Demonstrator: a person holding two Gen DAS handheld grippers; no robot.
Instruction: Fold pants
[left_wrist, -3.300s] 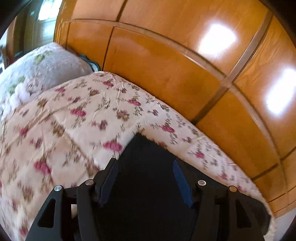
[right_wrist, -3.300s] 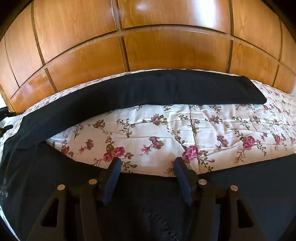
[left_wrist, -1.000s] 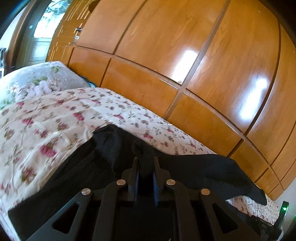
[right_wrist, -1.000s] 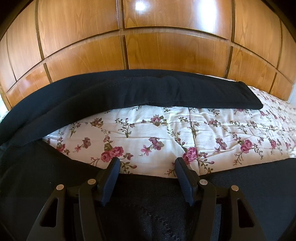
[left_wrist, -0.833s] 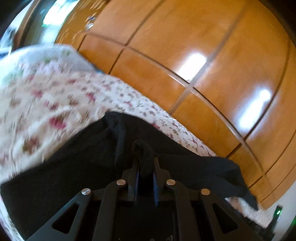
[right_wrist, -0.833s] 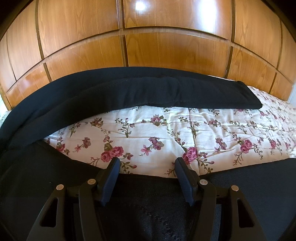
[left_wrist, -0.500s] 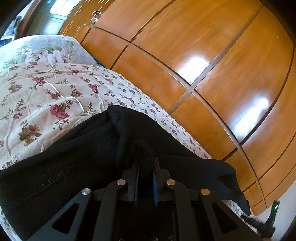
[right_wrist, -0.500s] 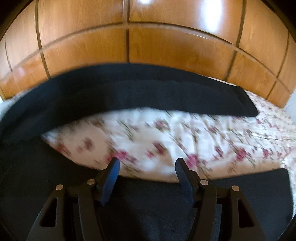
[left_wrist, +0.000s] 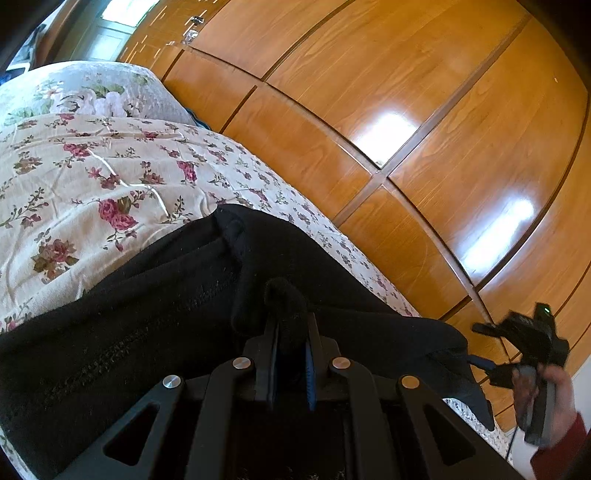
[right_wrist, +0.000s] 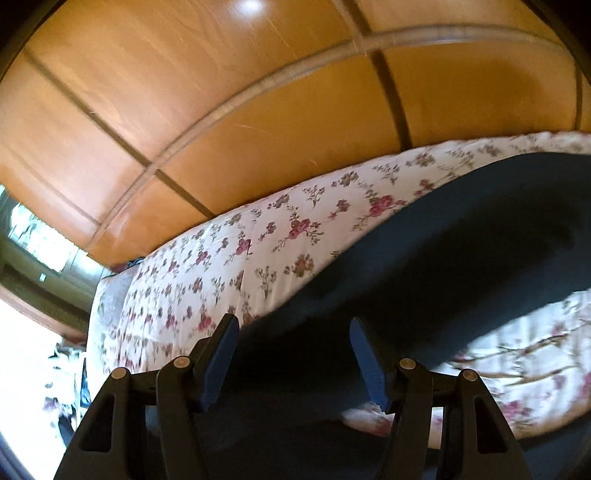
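Observation:
Black pants lie on a floral bedspread. My left gripper is shut on a bunched fold of the pants fabric near the waist and holds it lifted. In the right wrist view the pants sweep across as a dark band. My right gripper is open and empty, hovering above the dark fabric. The right gripper also shows in the left wrist view, held in a hand at the far right by the bed's edge.
A glossy wooden wardrobe wall runs along the far side of the bed. A grey floral pillow lies at the head of the bed. A bright window area shows at left in the right wrist view.
The left gripper closed on the pants and lifted them. The right gripper, still open, swung sharply left and tilted, now facing the head of the bed; its view is blurred.

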